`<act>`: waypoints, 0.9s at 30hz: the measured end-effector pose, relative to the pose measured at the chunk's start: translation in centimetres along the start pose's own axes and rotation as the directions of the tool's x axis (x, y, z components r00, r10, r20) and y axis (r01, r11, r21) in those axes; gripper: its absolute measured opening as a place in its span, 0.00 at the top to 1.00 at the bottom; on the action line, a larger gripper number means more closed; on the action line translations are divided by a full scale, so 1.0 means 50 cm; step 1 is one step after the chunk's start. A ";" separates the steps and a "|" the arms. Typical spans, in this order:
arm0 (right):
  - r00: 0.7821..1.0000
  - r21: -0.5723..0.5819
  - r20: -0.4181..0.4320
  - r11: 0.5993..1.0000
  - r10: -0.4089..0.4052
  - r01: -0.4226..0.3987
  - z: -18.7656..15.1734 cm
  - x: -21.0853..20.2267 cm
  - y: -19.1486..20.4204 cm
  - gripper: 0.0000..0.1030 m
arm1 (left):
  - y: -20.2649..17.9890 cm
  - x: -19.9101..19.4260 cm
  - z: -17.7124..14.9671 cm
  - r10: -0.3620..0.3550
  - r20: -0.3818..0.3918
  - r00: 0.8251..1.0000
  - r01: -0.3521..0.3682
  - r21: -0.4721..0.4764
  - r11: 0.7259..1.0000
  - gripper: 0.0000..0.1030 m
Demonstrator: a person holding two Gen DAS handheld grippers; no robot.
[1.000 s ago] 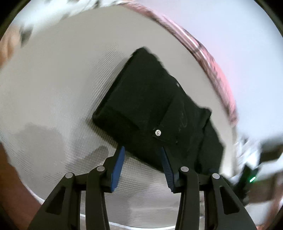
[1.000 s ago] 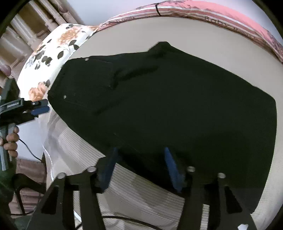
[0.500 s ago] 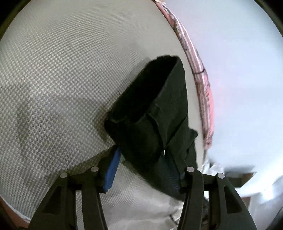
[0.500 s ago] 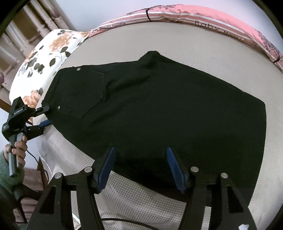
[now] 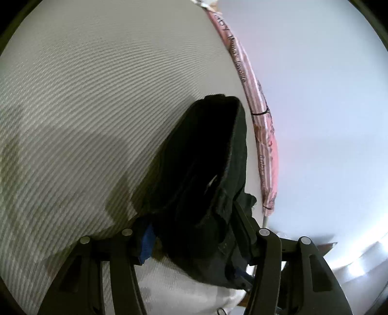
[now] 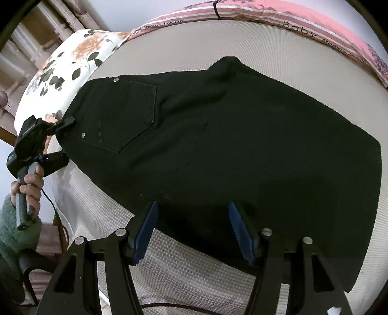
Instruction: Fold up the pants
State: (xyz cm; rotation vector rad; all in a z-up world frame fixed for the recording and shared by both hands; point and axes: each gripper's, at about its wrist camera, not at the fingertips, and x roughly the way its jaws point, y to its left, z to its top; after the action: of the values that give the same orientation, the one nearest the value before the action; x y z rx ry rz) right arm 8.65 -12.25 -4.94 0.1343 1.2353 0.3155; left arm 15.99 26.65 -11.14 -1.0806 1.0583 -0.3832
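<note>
Between left tool tips, seemingly: pants

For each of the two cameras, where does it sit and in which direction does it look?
Left wrist: on the left gripper, looking along the black pants across the white bedcover; the waist end lies between its fingers.
Right wrist: on the right gripper, looking down on the pants; its fingers, the left gripper and a hand show.
Shared: pants, bedcover, pink blanket.
</note>
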 end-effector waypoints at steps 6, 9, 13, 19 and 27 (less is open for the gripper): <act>1.000 0.017 0.007 1.000 -0.001 0.001 0.000 -0.004 -0.010 0.43 | -0.021 0.018 0.012 0.022 0.017 1.000 -0.022 0.044 0.999 0.45; 1.000 0.041 0.021 0.999 0.006 -0.007 0.001 -0.012 -0.024 0.43 | -0.031 0.028 0.009 0.059 0.003 0.998 -0.059 0.119 0.991 0.48; 0.999 0.060 0.034 0.998 -0.009 0.007 0.002 -0.019 -0.041 0.43 | -0.038 0.028 0.002 0.133 0.016 0.991 -0.134 0.176 0.975 0.64; 0.998 0.137 0.067 0.990 0.016 -0.025 0.006 -0.041 -0.085 0.43 | -0.105 0.027 0.002 0.185 0.028 0.982 -0.187 0.228 0.956 0.72; 0.984 0.205 0.178 0.979 -0.031 -0.006 0.010 -0.135 -0.175 0.43 | -0.341 0.028 -0.062 0.050 0.020 0.999 -0.054 0.395 0.917 0.73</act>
State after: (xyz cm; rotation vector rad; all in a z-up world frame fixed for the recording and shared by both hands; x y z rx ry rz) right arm 8.59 -22.60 -1.04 0.3264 1.0863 0.1599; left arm 17.76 16.08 2.52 -0.6894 0.9474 -0.5241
